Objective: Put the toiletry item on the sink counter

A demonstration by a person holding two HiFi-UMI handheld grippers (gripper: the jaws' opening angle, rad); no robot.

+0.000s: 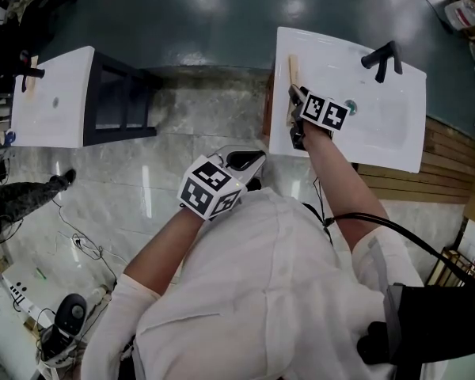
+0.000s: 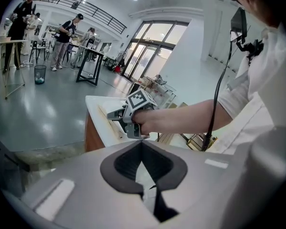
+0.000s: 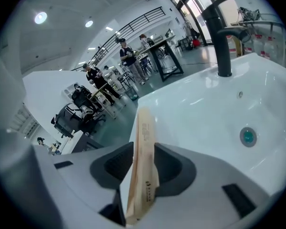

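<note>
The toiletry item (image 1: 293, 70) is a long flat tan paper packet (image 3: 144, 151). It lies along the left rim of the white sink counter (image 1: 364, 145), beside the basin (image 3: 205, 109). My right gripper (image 1: 296, 93) is over that rim with its jaws on either side of the packet (image 2: 109, 120). The pads stand apart from it, so this gripper is open. My left gripper (image 1: 249, 161) is held in the air over the floor, left of the counter. Its jaws (image 2: 142, 144) meet at the tips with nothing between them.
A black faucet (image 1: 384, 58) stands at the counter's back, and its drain (image 3: 248, 136) sits mid-basin. A second white sink counter (image 1: 51, 97) with a dark cabinet (image 1: 123, 101) is to the left. Cables (image 1: 79, 244) trail over the marble floor. Wooden slats (image 1: 451, 165) lie on the right.
</note>
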